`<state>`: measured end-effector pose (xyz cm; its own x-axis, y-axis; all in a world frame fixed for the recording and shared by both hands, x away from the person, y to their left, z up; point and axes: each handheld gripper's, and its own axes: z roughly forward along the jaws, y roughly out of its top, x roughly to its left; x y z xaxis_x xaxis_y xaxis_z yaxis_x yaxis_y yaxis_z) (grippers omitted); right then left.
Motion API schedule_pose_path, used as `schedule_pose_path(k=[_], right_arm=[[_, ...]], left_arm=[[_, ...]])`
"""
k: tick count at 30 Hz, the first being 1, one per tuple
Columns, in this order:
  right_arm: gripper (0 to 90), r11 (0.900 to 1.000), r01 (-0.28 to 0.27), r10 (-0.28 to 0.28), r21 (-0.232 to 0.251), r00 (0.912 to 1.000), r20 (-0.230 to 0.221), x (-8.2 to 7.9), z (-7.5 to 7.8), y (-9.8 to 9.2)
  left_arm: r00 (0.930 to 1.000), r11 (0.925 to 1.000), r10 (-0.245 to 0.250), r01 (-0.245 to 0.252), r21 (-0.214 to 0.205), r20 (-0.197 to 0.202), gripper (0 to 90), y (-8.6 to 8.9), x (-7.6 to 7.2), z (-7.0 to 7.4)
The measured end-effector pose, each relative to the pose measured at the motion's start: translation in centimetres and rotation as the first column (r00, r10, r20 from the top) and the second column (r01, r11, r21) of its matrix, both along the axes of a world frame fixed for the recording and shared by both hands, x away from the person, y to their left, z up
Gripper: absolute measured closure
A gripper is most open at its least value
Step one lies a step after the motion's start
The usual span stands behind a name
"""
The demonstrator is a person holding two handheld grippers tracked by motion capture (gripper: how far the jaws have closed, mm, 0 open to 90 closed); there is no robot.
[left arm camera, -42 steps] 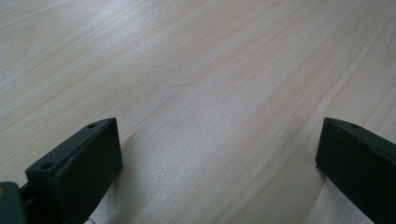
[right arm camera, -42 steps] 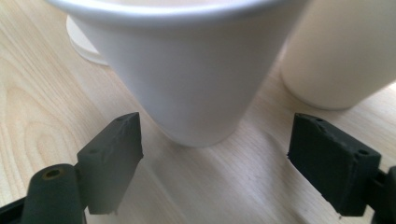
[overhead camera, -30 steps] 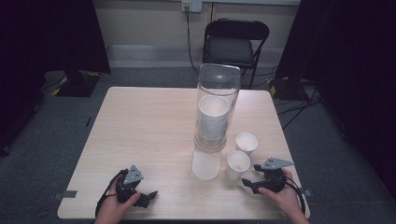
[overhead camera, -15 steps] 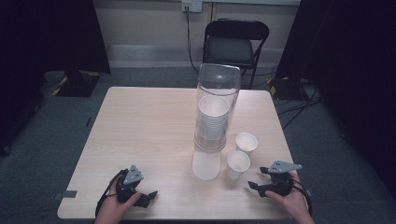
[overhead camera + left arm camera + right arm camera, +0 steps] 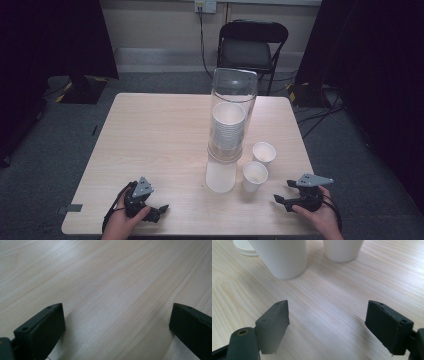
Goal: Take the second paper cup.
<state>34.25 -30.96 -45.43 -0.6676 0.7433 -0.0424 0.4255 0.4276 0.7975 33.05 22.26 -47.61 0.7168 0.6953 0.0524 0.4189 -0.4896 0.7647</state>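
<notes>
I have both grippers low at the near edge of the table (image 5: 150, 130). My left gripper (image 5: 161, 209) sits near the near left corner, jaws spread wide over bare wood, nothing between them. My right gripper (image 5: 284, 194) is near the near right corner, jaws also wide apart and empty, pointing toward the cups.

A clear tube (image 5: 233, 112) stands upright right of the table's centre, with a stack (image 5: 228, 126) of white cups inside it. Touching its near side is an upturned white cup (image 5: 220, 174). Just right of that stand two open cups: one (image 5: 254, 176) closer to me, the other (image 5: 263, 152) a little farther back. In the right gripper view, the closer cup (image 5: 283, 257) stands ahead of the left jaw, apart from it.

A chair (image 5: 253, 47) stands beyond the far edge.
</notes>
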Motion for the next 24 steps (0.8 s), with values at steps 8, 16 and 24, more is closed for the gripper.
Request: schedule_pose_path(k=[8, 16, 24], right_arm=[[18.6, 0.9993, 0.003, -0.004, -0.036, 0.9998, -0.021, -0.2, -0.2, -1.0], [18.1, 0.9991, 0.000, 0.000, -0.043, 0.9999, -0.015, -0.2, -0.6, -1.4], [14.0, 0.9984, -0.020, 0.020, -0.053, 0.9998, 0.003, -0.2, -0.9, -1.5]], left_arm=[[1.0000, 1.0000, 0.000, 0.000, 0.003, -0.001, 0.0, 0.0, 0.0, 0.0], [1.0000, 1.0000, 0.000, 0.000, -0.001, 0.001, 0.0, 0.0, 0.0, 0.0], [1.0000, 1.0000, 0.000, 0.000, -0.002, 0.001, 0.0, 0.0, 0.0, 0.0]])
